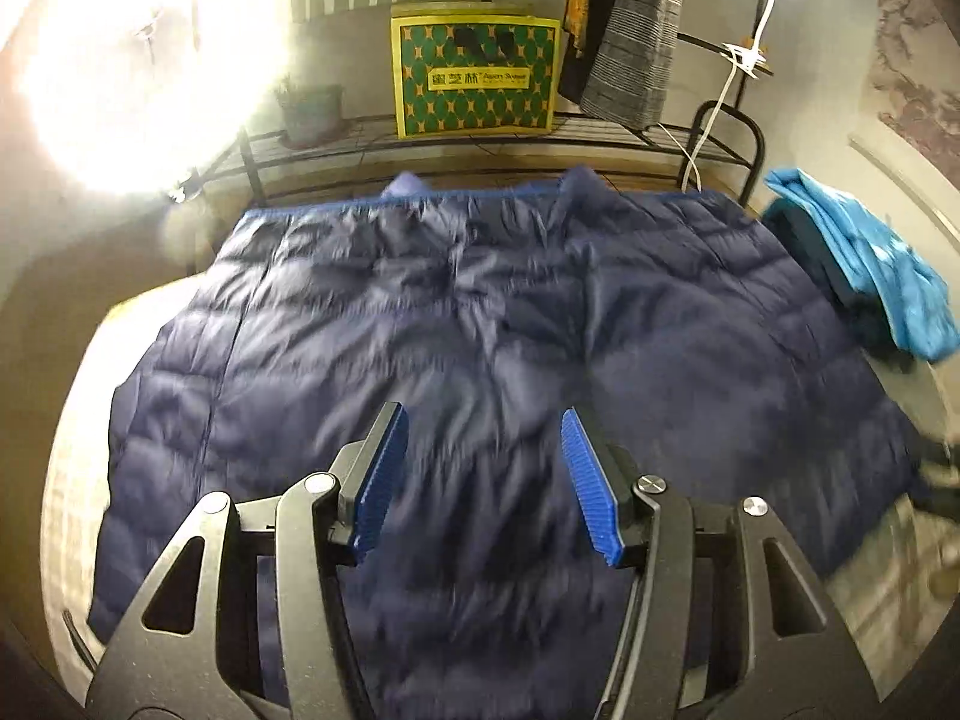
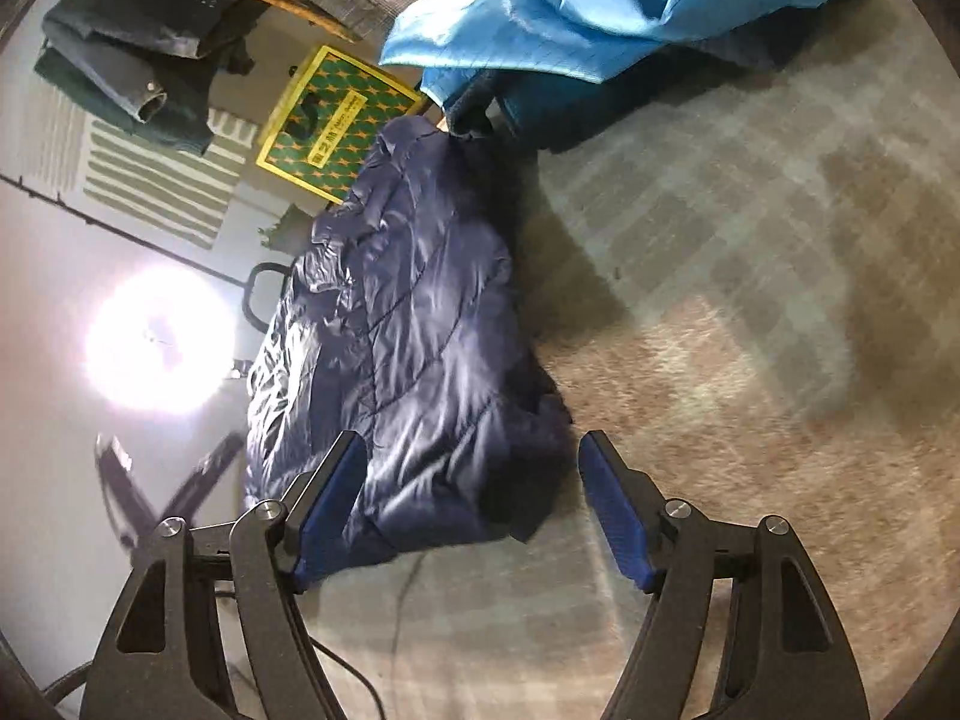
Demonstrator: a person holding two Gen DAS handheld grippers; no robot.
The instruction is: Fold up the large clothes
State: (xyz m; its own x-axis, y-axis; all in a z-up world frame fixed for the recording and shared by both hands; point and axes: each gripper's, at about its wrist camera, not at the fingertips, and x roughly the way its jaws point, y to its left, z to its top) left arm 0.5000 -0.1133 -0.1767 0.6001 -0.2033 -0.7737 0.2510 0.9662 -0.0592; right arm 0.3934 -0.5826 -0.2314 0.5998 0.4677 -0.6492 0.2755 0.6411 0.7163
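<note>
A checked grey-and-tan cloth surface [image 2: 750,276] takes up most of the right wrist view, and on it lies the navy quilted jacket [image 1: 480,324], the largest thing in the left wrist view, spread flat with its blue-piped edge toward the far side and its padded panels running across the frame; in the right wrist view the same jacket [image 2: 408,324] is seen from its end, bunched and glossy, reaching from near the grippers toward the far edge. Beyond its far right corner sits a light blue garment [image 1: 864,264] heaped over darker clothes, close beside the jacket. Behind the surface stands a black metal rack [image 1: 729,138] bearing a green-and-yellow patterned box [image 1: 474,78], with a grey plaid garment [image 1: 642,30] hanging near it. The left gripper [image 1: 483,480] hovers over the jacket, jaws apart with nothing between the blue pads. The right gripper [image 2: 474,504] stands wide over the jacket's near corner, pads not pressing it
</note>
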